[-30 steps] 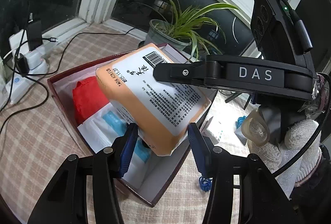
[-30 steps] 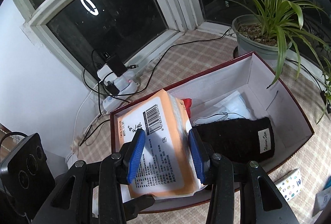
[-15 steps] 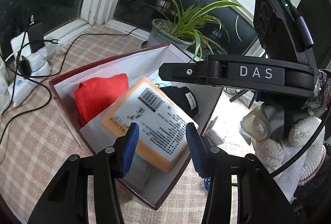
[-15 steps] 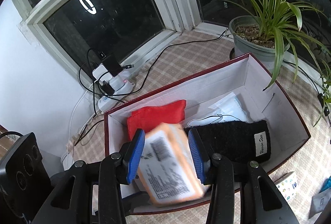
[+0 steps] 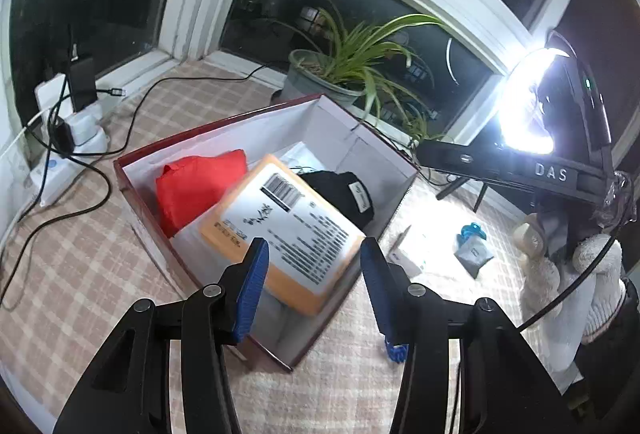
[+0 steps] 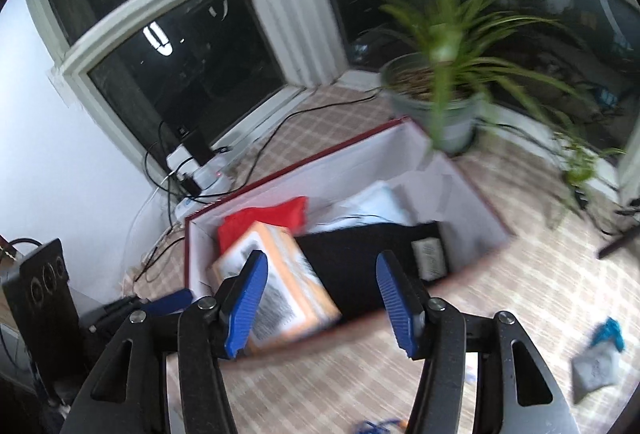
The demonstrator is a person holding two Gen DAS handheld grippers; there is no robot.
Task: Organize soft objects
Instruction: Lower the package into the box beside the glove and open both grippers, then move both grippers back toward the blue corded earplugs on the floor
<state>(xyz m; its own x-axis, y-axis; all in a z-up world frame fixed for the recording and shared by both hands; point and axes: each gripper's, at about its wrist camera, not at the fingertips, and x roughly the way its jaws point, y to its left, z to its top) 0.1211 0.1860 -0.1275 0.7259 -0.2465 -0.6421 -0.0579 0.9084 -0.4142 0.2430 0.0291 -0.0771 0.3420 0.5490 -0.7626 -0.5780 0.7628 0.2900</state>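
Orange and white, the tissue pack (image 5: 280, 230) lies tilted inside the dark red box (image 5: 148, 230), resting between a red cloth (image 5: 196, 185) and a black knit hat (image 5: 344, 193). The left gripper (image 5: 312, 286) hangs over the box's near corner with its 2 blue fingers (image 5: 250, 286) spread and holding nothing. The right gripper (image 6: 320, 302) is likewise spread wide and empty, just above the box's near rim.
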